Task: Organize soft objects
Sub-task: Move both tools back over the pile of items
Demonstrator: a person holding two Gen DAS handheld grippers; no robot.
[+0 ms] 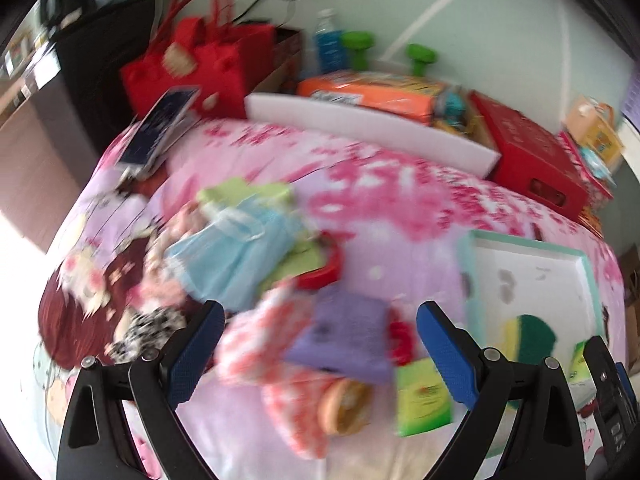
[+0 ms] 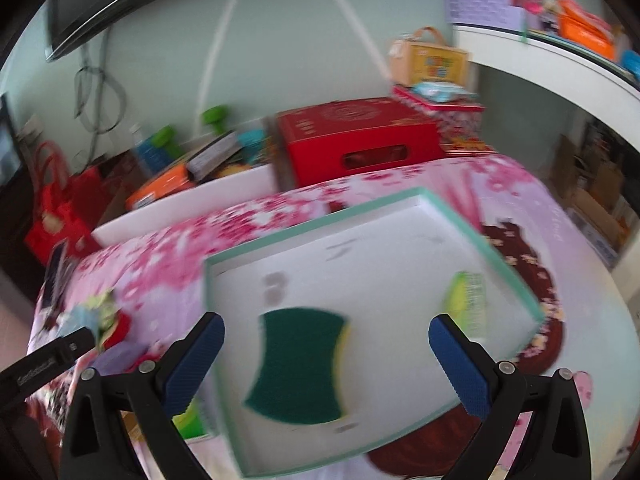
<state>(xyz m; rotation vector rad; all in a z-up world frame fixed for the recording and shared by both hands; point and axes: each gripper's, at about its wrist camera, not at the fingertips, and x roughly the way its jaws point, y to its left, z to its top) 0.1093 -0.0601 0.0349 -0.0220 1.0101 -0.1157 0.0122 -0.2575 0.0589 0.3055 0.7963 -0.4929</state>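
Note:
A white tray with a mint rim [image 2: 316, 220] lies on the pink flowered bedspread [image 2: 248, 220]; it holds a green and yellow sponge [image 2: 300, 364] and a small yellow-green packet [image 2: 464, 300]. My right gripper [image 2: 326, 330] is open and empty, just above the sponge. In the left wrist view a heap of soft things lies on the bed: a light blue cloth [image 1: 236, 252], a purple pouch [image 1: 344, 332], a pink patterned cloth [image 1: 264, 340], a green packet [image 1: 422, 398]. My left gripper [image 1: 320, 320] is open and empty over the purple pouch. The tray [image 1: 576, 256] is to its right.
Behind the bed stand a red box [image 2: 360, 136], a red bag [image 1: 188, 72], a white foam slab [image 1: 372, 128], an orange package [image 1: 372, 92], green dumbbells [image 1: 420, 56] and a blue bottle [image 1: 328, 44]. A phone-like dark slab [image 1: 156, 132] leans at the bed's far left. A white shelf [image 2: 552, 64] is at the right.

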